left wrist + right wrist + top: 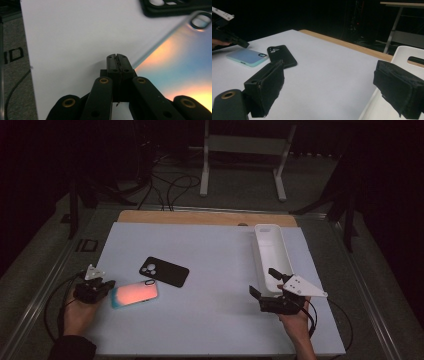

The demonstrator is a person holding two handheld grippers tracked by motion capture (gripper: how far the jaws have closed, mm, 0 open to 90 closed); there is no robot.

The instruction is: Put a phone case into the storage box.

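— So, where does the left gripper (106,285) sit?
— Near the left edge of the white tabletop (215,320), its jaws pressed together with nothing between them. In the left gripper view the closed tips (117,58) rest just beside the edge of the iridescent phone case (180,62), which lies flat toward the front-left corner.
— And the black phone case (164,271)?
— Just behind the iridescent one, nearly touching its camera corner, a little farther from the left edge.
— What about the right gripper (264,282)?
— Spread wide, holding nothing. It hovers near the right edge, beside the front end of the long white tray (271,249); in its own view one pad (397,86) overlaps the tray's rim.
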